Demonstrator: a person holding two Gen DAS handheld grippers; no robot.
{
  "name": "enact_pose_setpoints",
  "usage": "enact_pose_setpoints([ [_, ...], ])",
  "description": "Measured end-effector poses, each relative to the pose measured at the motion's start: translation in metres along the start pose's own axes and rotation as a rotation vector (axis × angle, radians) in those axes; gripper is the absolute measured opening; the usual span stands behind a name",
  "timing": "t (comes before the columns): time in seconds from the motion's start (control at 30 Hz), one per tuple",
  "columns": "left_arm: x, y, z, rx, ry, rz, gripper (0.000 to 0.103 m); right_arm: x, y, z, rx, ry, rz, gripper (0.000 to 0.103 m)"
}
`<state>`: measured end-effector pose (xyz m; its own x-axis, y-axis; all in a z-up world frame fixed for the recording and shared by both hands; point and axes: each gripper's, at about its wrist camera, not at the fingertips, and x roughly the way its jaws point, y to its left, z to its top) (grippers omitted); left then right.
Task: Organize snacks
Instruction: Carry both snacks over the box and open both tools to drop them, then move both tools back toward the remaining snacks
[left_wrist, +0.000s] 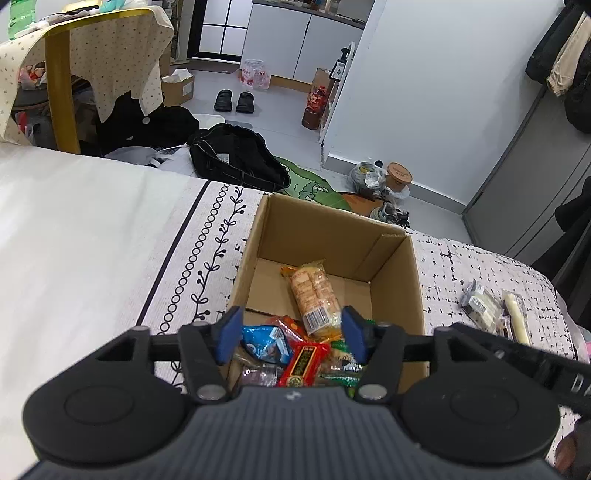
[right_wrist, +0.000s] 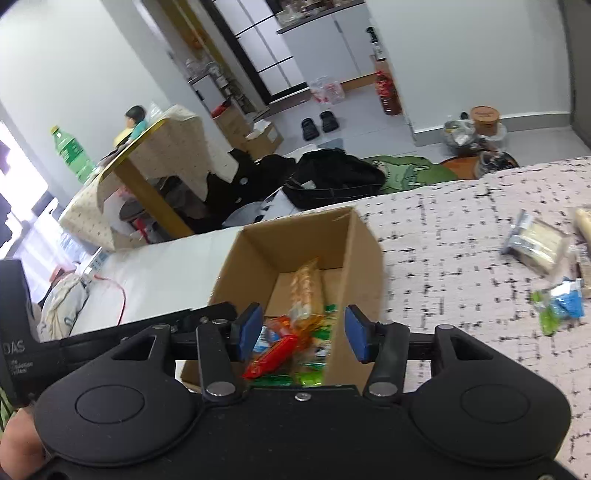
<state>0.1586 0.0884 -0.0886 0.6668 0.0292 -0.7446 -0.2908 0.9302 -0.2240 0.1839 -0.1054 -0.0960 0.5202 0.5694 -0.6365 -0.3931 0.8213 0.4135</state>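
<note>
Both tongs, left (left_wrist: 291, 334) and right (right_wrist: 303, 334), hang apart and empty over the brown cardboard box (left_wrist: 384, 243) of snacks, lower centre. Next, I'd guess: fetch the clear-wrapped white snack packet (right_wrist: 535, 243) on the bedspread, right.

Bed (left_wrist: 85, 236), white sheet on the left, speckled black-on-pale cover (right_wrist: 461, 229) on the right with a vine-and-ring border stripe (left_wrist: 210, 258). Open cardboard box (left_wrist: 402, 280) sits directly on the cover. Well to its right, loose on the cover: clear-wrapped pale snack pack (right_wrist: 535, 242), white stick-shaped pack (left_wrist: 515, 314), small blue-and-green packet (right_wrist: 561, 304).
</note>
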Motion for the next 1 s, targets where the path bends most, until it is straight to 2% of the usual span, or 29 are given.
enact_pose_setpoints([
  [0.17,-0.001,-0.008,-0.004,0.019,0.002,0.0,0.075,-0.008,-0.022,-0.003,0.041,-0.009,-0.046,0.053],
  [0.4,-0.002,-0.023,-0.008,0.053,0.003,-0.029,0.079,-0.025,-0.043,-0.01,0.057,-0.03,-0.091,0.063],
  [0.5,-0.001,-0.029,-0.011,0.071,0.008,-0.031,0.084,-0.032,-0.049,-0.01,0.061,-0.038,-0.103,0.067],
  [0.67,-0.001,-0.032,-0.013,0.074,0.018,-0.026,0.088,-0.046,-0.06,-0.01,0.058,-0.062,-0.121,0.08],
  [0.83,-0.004,-0.047,-0.013,0.127,0.02,-0.049,0.094,-0.056,-0.069,-0.01,0.064,-0.075,-0.134,0.091],
  [1.0,-0.004,-0.067,-0.016,0.187,0.019,-0.091,0.096,-0.065,-0.081,-0.012,0.086,-0.09,-0.153,0.096],
])
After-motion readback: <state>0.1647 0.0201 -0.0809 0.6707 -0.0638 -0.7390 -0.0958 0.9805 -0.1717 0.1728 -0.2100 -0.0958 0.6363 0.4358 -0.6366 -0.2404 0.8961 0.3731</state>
